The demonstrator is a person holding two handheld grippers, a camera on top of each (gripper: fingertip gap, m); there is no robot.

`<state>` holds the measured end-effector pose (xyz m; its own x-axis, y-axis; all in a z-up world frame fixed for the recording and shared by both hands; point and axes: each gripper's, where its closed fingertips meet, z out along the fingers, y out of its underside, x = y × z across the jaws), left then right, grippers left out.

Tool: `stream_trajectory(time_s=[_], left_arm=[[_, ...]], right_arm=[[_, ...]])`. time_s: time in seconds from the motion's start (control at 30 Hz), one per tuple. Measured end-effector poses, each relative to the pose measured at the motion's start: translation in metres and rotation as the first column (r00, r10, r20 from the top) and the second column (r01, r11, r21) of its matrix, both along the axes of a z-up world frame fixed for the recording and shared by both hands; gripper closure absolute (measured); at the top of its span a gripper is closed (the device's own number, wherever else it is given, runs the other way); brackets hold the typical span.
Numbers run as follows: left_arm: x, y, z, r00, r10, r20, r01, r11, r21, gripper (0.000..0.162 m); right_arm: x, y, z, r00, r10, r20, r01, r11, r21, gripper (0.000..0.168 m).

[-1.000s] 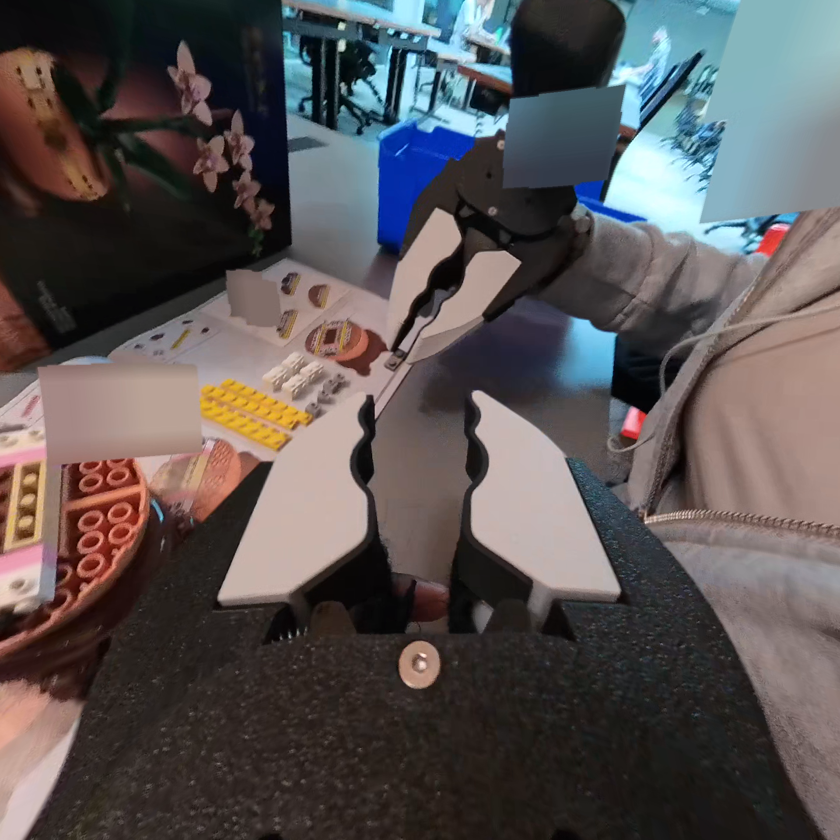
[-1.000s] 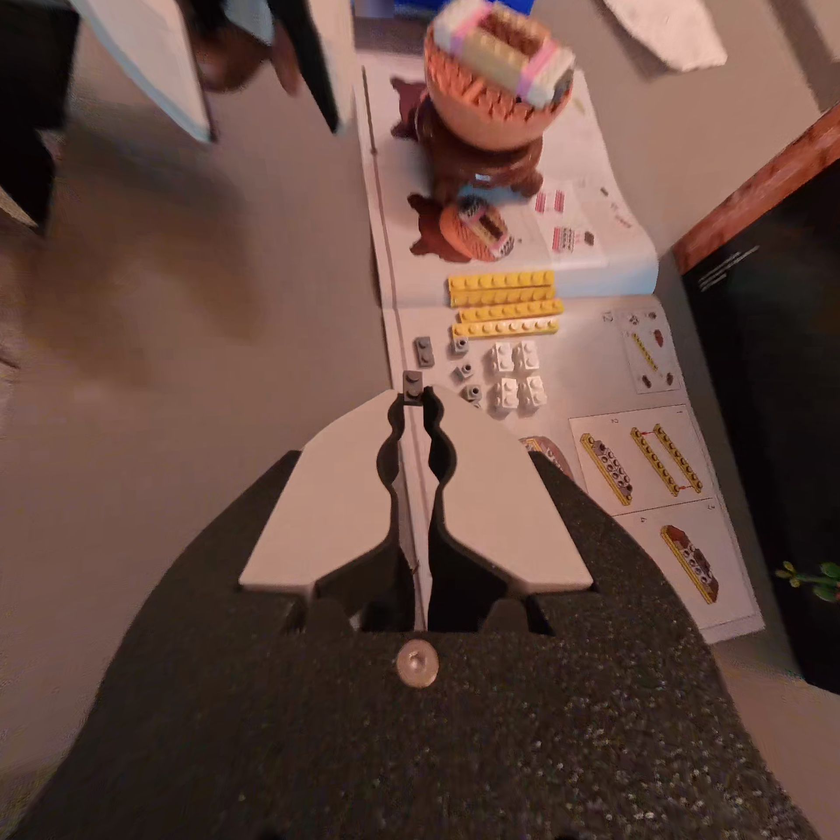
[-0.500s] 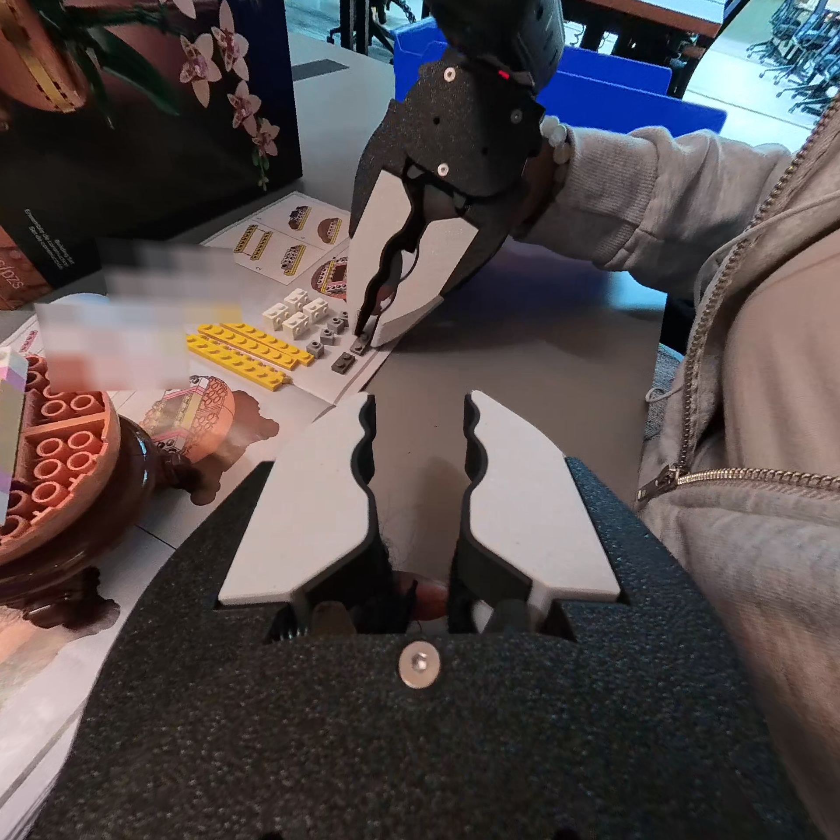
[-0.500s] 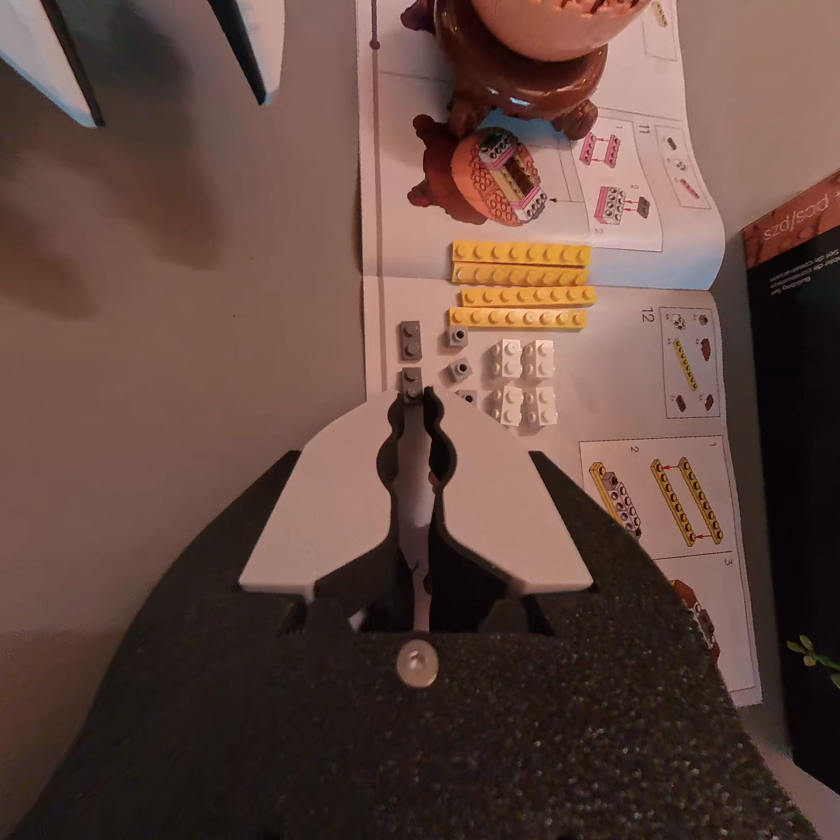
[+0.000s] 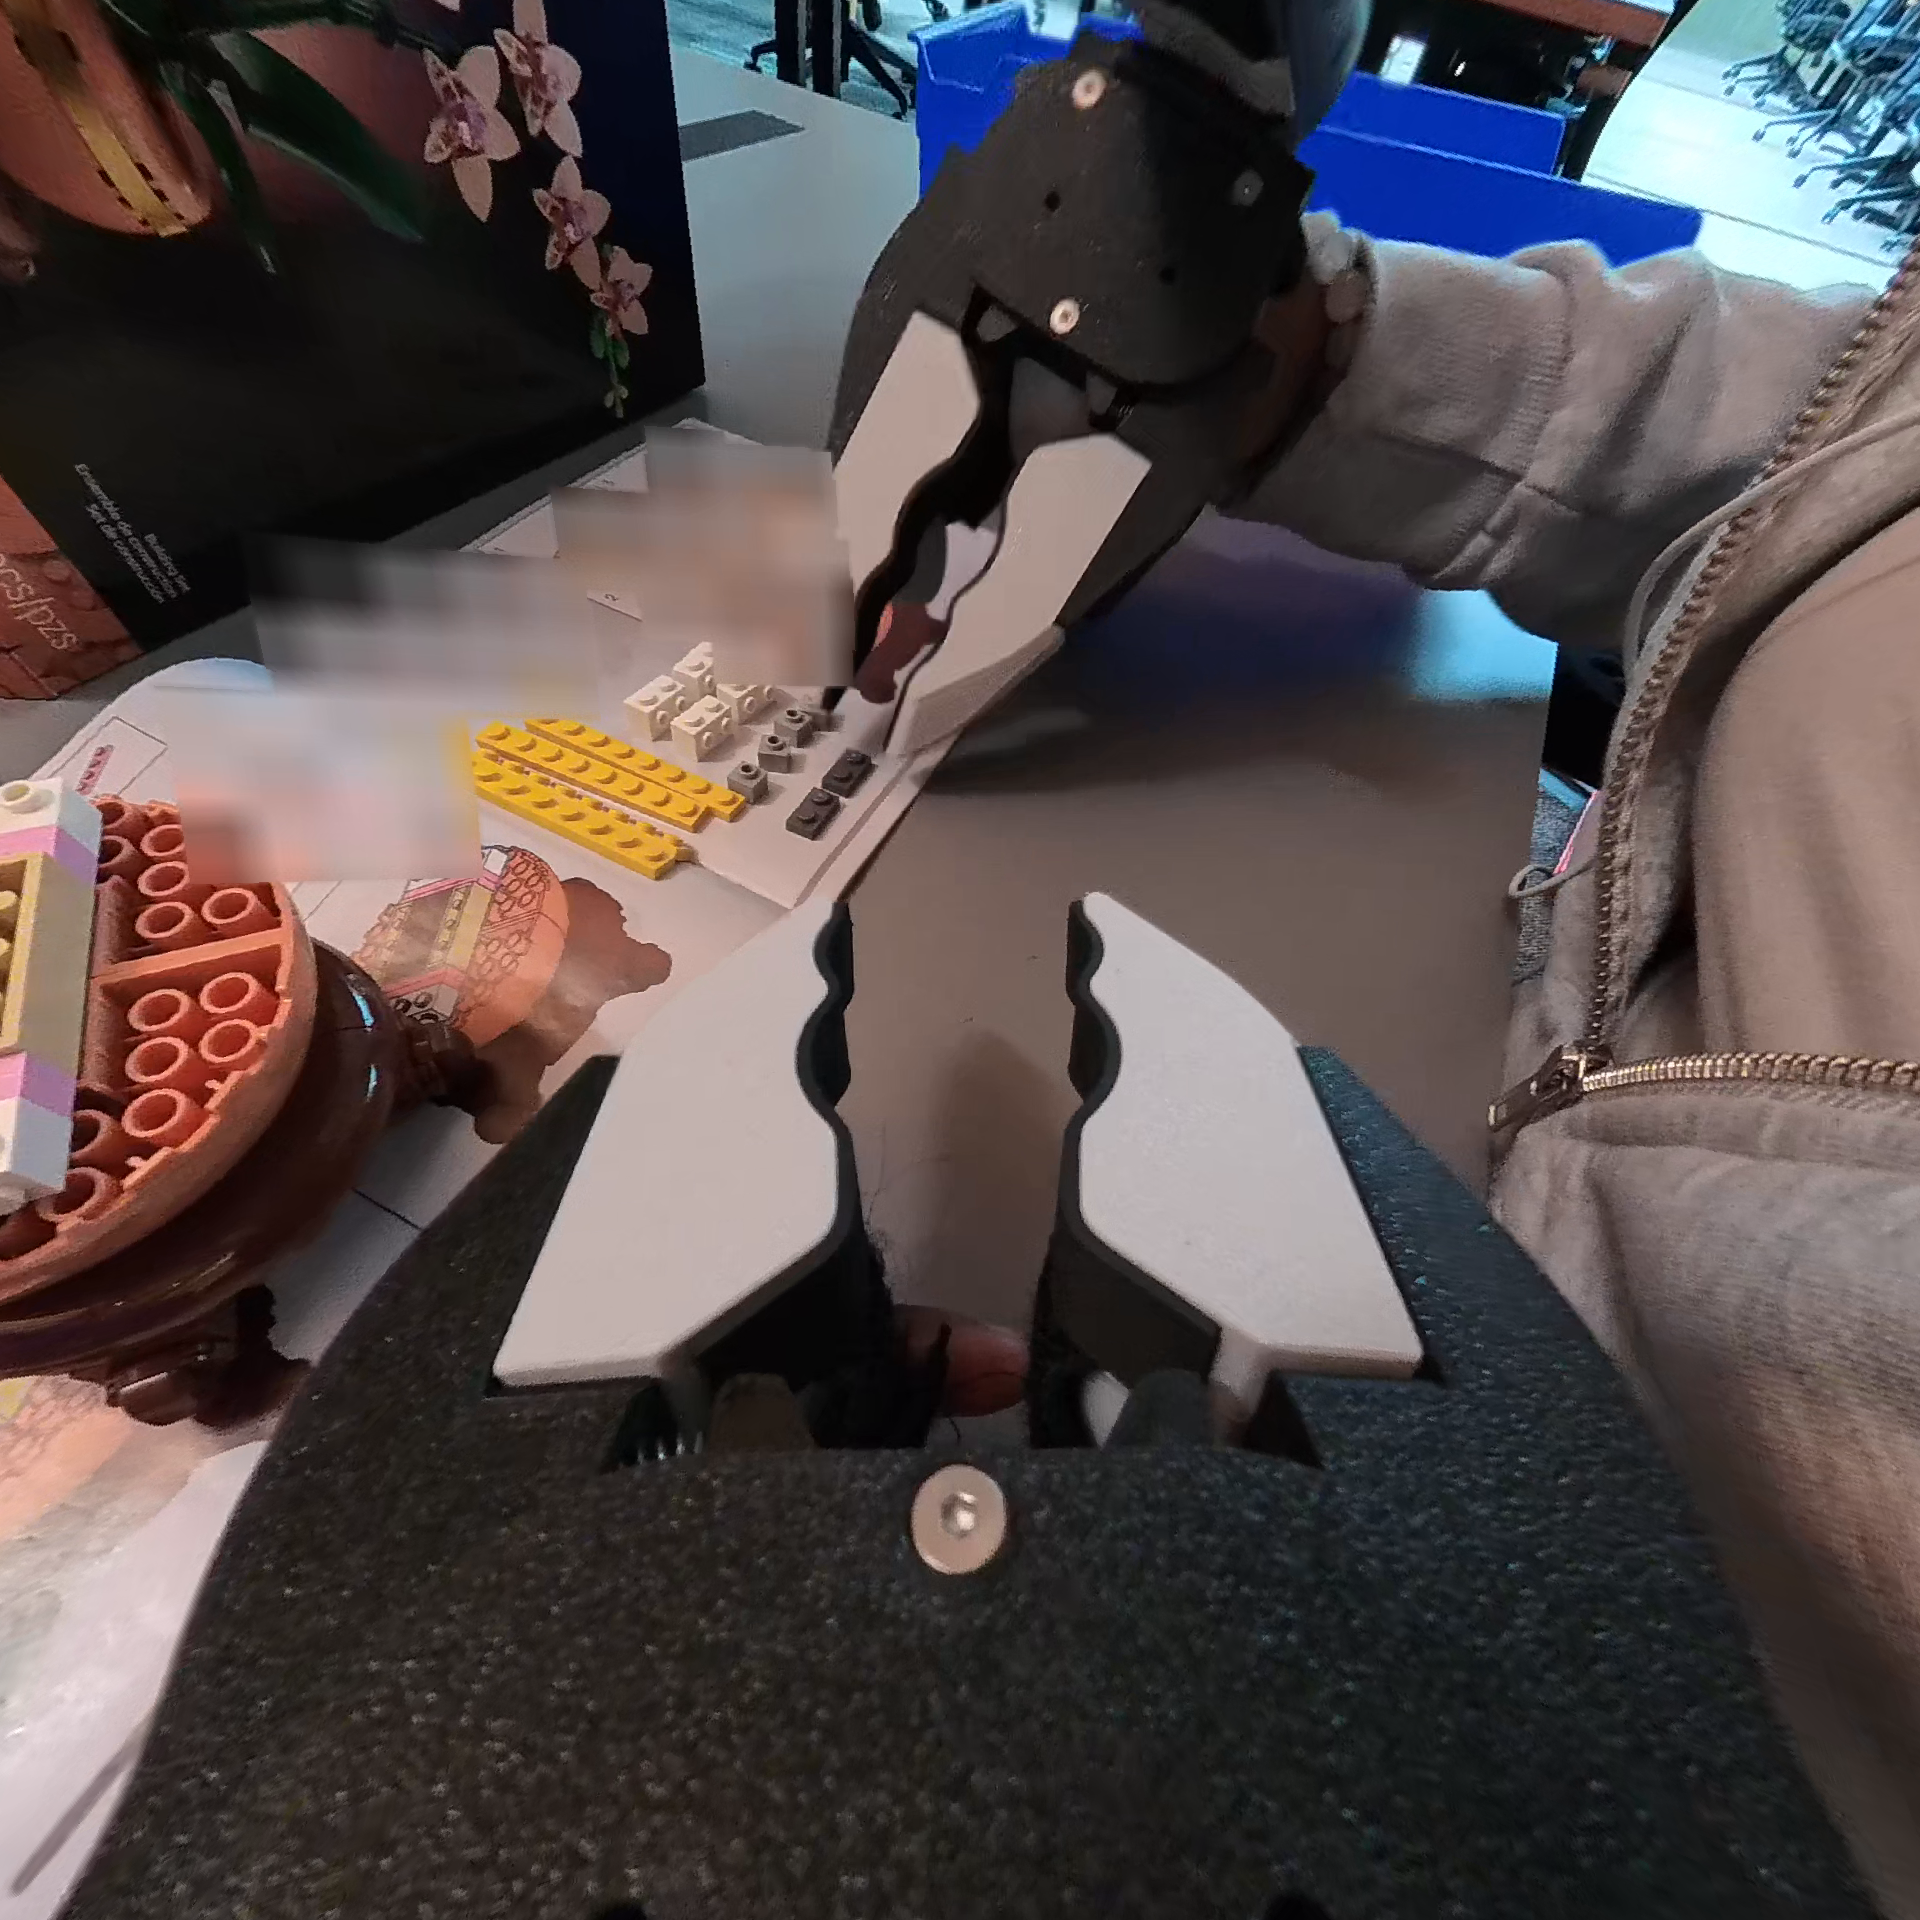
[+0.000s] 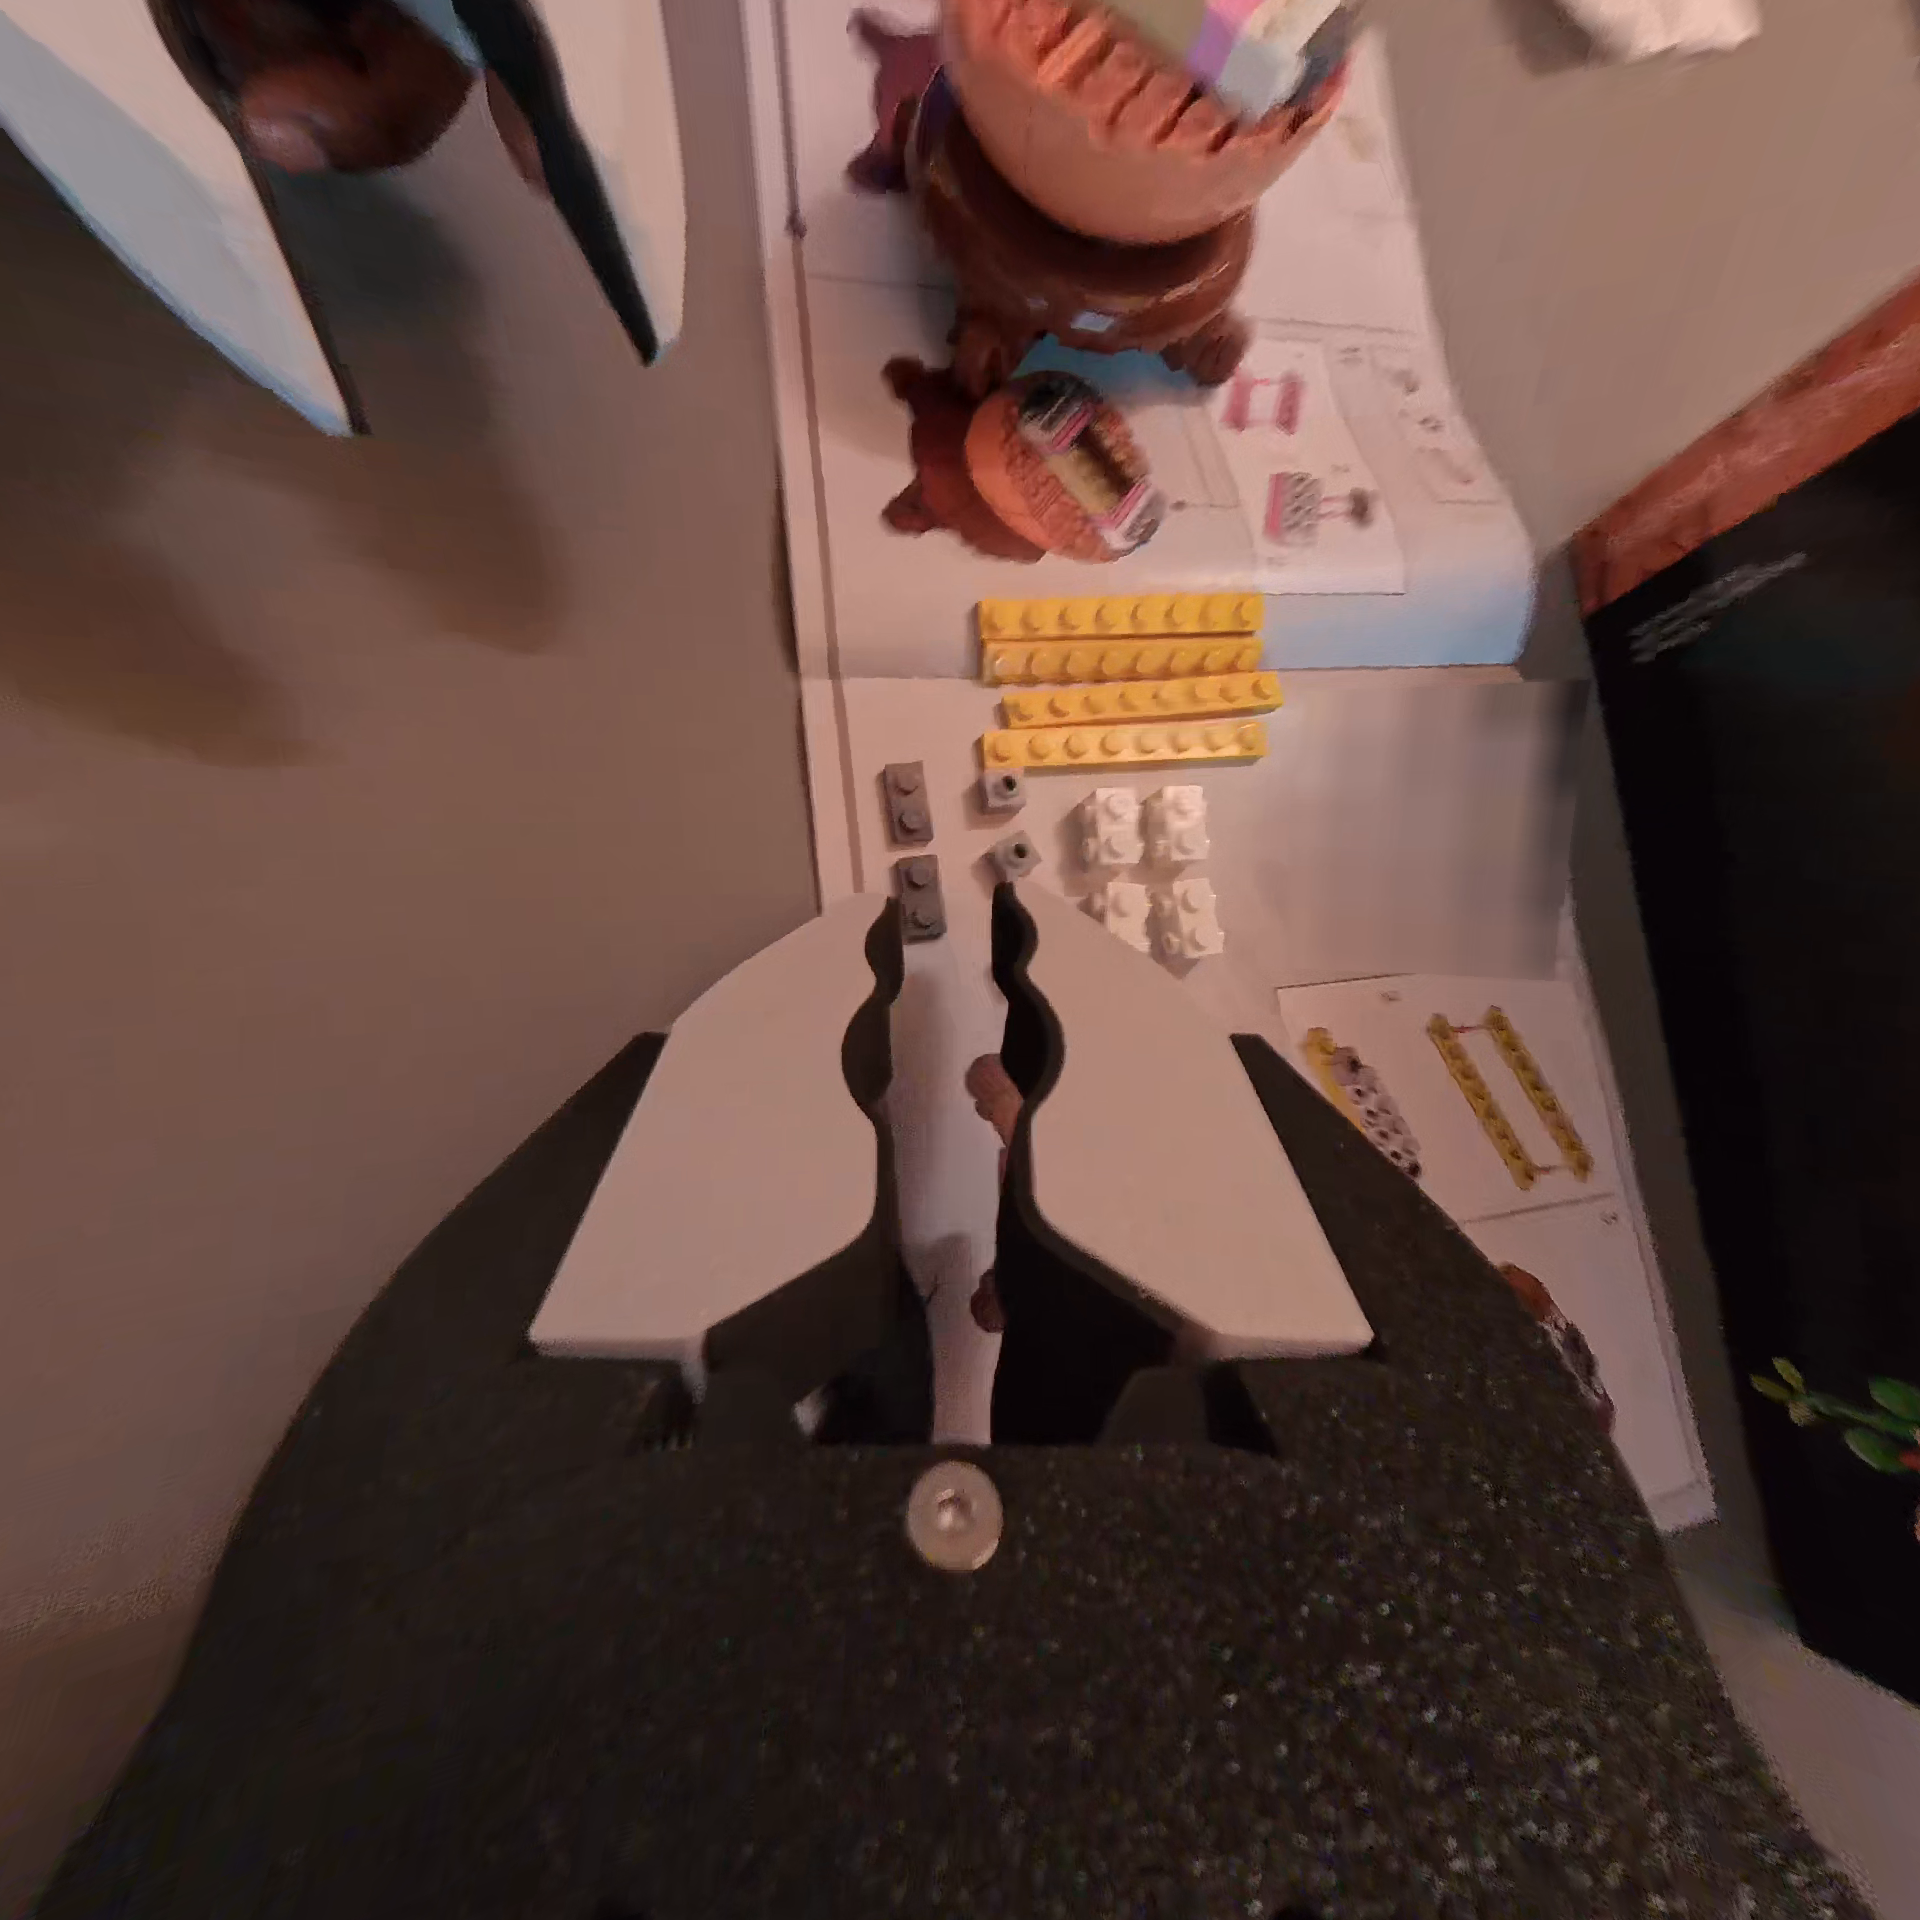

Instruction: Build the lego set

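In the left wrist view, the left claw [image 5: 961, 914] hangs wide open and empty over the grey surface [image 5: 1195, 831], with the brown pot model [image 5: 156, 1039] at its left and the right claw [image 5: 883, 707] tipped down onto the instruction booklet [image 5: 831, 852]. In the right wrist view, the right claw [image 6: 945, 904] is parted a little, gripping nothing, its tips beside two dark grey plates [image 6: 914, 852], with small grey studs [image 6: 1008, 821], white bricks [image 6: 1148, 862] and yellow plates [image 6: 1127, 681] just beyond.

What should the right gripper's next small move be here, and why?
Probably shift slightly left and close on the nearer dark grey plate. The right gripper is open and empty, tips right at that plate on the instruction booklet. The left gripper hangs open and empty, off to the side.
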<state>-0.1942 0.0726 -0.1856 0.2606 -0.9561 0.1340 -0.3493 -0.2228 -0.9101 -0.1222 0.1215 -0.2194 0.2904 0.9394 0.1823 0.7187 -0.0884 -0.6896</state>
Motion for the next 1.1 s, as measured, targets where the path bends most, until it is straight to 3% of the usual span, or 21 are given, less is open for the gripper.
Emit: stream_trajectory(time_s=[0.1,0.2,0.33,0.47,0.53,0.6,0.63,0.73,0.83,0.9,0.97,1.0,1.03,1.1], left_arm=[[-0.002,0.007,0.000,1.000,0.030,0.001,-0.030,0.999,0.021,0.127],[-0.004,0.016,0.005,0.996,0.075,0.047,-0.076,0.997,0.029,0.136],[-0.006,0.026,0.015,0.984,0.126,0.124,-0.124,0.992,-0.025,0.138],[-0.006,0.028,0.024,0.982,0.125,0.144,-0.127,0.992,0.003,0.126],[-0.007,0.030,0.026,0.983,0.139,0.123,-0.145,0.989,0.041,0.116],[-0.006,0.031,0.029,0.984,0.142,0.105,-0.150,0.986,0.073,0.109],[-0.005,0.030,0.030,0.985,0.138,0.100,-0.146,0.986,0.082,0.107],[0.000,0.028,0.031,0.989,0.121,0.086,-0.128,0.988,0.085,0.096],[0.003,0.026,0.033,0.990,0.111,0.087,-0.118,0.990,0.080,0.090],[0.006,0.025,0.037,0.989,0.109,0.105,-0.117,0.991,0.067,0.089],[0.008,0.025,0.040,0.986,0.111,0.126,-0.119,0.991,0.058,0.089],[0.009,0.026,0.041,0.985,0.115,0.131,-0.124,0.991,0.058,0.089],[0.010,0.027,0.042,0.984,0.120,0.131,-0.129,0.990,0.064,0.090],[0.008,0.034,0.043,0.979,0.162,0.123,-0.175,0.979,0.104,0.106]], right_arm=[[0.005,0.005,0.035,0.981,-0.074,-0.179,0.098,0.987,0.130,0.155],[0.019,0.001,0.072,0.916,-0.121,-0.383,0.222,0.947,0.232,0.152],[0.038,-0.007,0.096,0.768,-0.216,-0.604,0.366,0.921,0.136,0.135],[0.048,-0.013,0.105,0.649,-0.272,-0.710,0.429,0.902,0.046,0.135],[0.045,-0.019,0.118,0.588,-0.229,-0.776,0.408,0.912,0.039,0.132],[0.047,-0.021,0.133,0.524,-0.195,-0.829,0.418,0.907,0.051,0.122],[0.048,-0.020,0.138,0.499,-0.197,-0.844,0.425,0.904,0.041,0.109],[0.047,-0.016,0.145,0.490,-0.211,-0.846,0.433,0.901,0.026,0.078],[0.042,-0.016,0.141,0.580,-0.205,-0.788,0.436,0.896,0.088,0.072],[0.038,-0.017,0.139,0.627,-0.195,-0.754,0.430,0.894,0.127,0.079],[0.038,-0.015,0.136,0.649,-0.218,-0.729,0.447,0.884,0.134,0.103],[0.038,-0.015,0.133,0.664,-0.224,-0.713,0.440,0.889,0.130,0.128],[0.036,-0.018,0.130,0.687,-0.209,-0.696,0.409,0.903,0.133,0.163],[0.036,-0.019,0.126,0.698,-0.228,-0.679,0.395,0.914,0.099,0.168]])
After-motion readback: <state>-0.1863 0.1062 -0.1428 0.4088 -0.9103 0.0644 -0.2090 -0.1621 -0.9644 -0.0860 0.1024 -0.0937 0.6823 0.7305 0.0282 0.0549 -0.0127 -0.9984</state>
